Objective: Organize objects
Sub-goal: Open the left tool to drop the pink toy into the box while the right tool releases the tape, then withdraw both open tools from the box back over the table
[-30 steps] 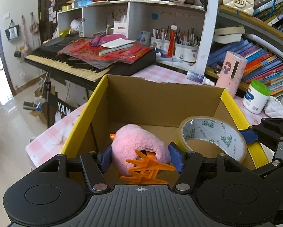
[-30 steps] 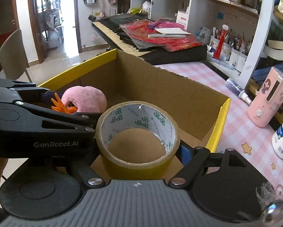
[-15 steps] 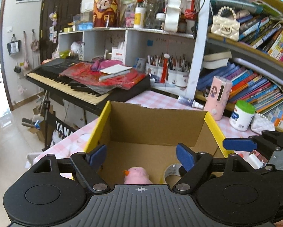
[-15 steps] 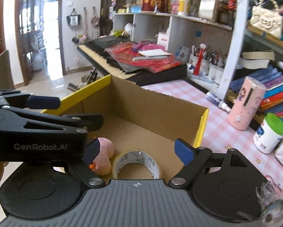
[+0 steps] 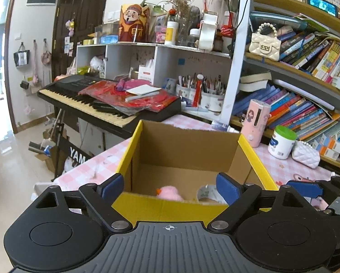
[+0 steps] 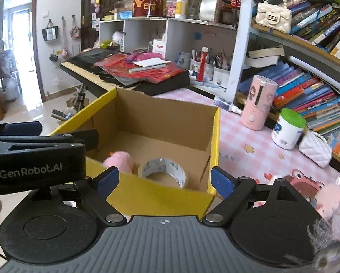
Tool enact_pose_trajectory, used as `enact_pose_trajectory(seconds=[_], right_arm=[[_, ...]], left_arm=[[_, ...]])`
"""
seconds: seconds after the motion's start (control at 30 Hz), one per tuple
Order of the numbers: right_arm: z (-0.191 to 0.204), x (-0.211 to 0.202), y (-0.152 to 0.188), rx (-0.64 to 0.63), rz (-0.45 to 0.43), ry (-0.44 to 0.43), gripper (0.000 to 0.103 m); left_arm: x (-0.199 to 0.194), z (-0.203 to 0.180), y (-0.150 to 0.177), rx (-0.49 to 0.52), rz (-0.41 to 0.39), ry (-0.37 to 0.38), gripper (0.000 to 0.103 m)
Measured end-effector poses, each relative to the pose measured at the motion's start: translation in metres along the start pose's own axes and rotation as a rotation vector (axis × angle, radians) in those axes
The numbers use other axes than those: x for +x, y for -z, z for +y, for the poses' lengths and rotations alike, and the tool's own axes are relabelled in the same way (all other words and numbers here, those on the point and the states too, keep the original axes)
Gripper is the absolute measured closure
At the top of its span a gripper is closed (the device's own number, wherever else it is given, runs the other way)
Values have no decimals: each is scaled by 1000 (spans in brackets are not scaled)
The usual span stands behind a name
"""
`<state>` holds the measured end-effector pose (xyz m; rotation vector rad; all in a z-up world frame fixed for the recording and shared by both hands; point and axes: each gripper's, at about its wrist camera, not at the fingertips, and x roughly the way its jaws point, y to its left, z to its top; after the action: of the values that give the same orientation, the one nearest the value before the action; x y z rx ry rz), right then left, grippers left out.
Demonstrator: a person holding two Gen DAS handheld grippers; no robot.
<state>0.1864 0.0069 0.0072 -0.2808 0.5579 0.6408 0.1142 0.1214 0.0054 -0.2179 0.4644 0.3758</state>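
Note:
An open cardboard box with yellow flaps (image 5: 188, 143) (image 6: 165, 118) stands on the pink checked table. Inside it lie a pink plush toy with an orange beak (image 5: 170, 193) (image 6: 118, 160) and a roll of tape (image 5: 206, 194) (image 6: 163, 173), side by side on the box floor. My left gripper (image 5: 170, 185) is open and empty, above and behind the box's near flap. My right gripper (image 6: 164, 179) is open and empty, above the near flap too, with the left gripper's body at its left.
A keyboard (image 5: 101, 104) with red papers stands beyond the box. A pink humidifier (image 6: 258, 102), a white jar with green lid (image 6: 288, 129), a white quilted pouch (image 6: 315, 150) and pink toys (image 6: 329, 198) lie on the table to the right. Bookshelves line the right.
Both grippers opened, dropping the pink plush and the tape roll into the box, then pulled up and back from it.

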Motion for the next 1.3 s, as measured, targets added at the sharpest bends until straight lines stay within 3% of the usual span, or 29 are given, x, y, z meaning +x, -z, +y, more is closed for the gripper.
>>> enact_pose_trajectory(seconds=[0.57,1.3], right_arm=[[38,-47,52,66,66,95,13],[77,-114,113,147,108,173,12]], left_arm=[[-48,26,45,24,98,1,9],[-104,40,87,88,168,84,8]])
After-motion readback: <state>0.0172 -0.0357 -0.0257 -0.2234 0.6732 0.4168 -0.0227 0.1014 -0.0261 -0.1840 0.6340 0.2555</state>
